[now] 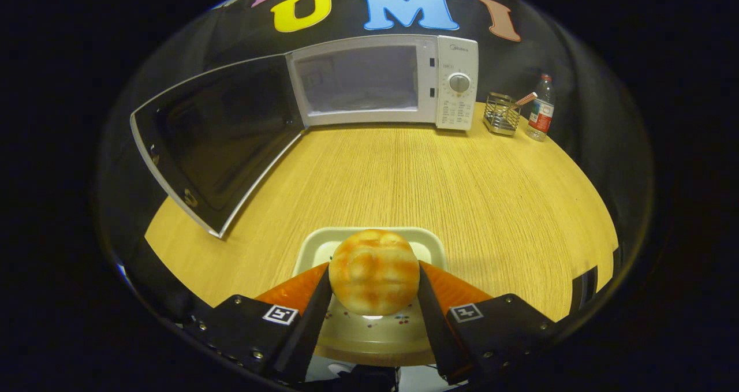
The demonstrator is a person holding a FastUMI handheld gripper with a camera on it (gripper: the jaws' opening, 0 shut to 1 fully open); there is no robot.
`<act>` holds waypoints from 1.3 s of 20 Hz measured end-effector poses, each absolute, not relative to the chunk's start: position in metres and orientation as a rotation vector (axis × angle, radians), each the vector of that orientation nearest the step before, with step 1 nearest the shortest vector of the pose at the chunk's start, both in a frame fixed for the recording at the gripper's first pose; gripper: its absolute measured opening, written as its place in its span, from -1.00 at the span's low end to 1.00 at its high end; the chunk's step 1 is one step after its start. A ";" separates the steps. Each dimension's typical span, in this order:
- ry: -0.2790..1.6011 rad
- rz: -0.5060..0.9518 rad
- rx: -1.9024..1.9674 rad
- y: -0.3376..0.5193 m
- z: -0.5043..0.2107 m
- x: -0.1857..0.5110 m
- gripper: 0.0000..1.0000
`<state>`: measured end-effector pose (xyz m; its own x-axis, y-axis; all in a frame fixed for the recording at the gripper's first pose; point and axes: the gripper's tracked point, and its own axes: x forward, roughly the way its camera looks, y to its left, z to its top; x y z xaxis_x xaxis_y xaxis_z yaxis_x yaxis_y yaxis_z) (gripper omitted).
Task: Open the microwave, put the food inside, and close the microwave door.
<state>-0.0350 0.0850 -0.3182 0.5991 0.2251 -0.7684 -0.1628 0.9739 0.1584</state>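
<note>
Clamping the bun [374, 272] over its tray [323, 243], tool [374, 291] on a wooden table [462, 190], open-doored microwave [381, 80] beyond.

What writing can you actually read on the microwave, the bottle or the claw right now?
No text reads cleanly.
Microwave: brand mark above the dial and the print below it are too small to read.
Bottle: label blurred, unreadable.
Claw, shut on the bun: a square black-and-white marker on each side, patterns, no words.
</note>
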 end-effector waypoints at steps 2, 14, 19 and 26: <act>0.856 0.237 0.099 0.092 -0.302 -0.014 0.61; 0.595 0.276 0.288 0.139 -0.231 0.120 0.60; 0.554 0.258 0.429 0.153 -0.233 0.172 0.60; 0.546 0.222 0.563 0.171 -0.257 0.228 0.60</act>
<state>0.2277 0.1705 -0.2567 0.8358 0.3439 -0.4281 -0.0534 0.8268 0.5599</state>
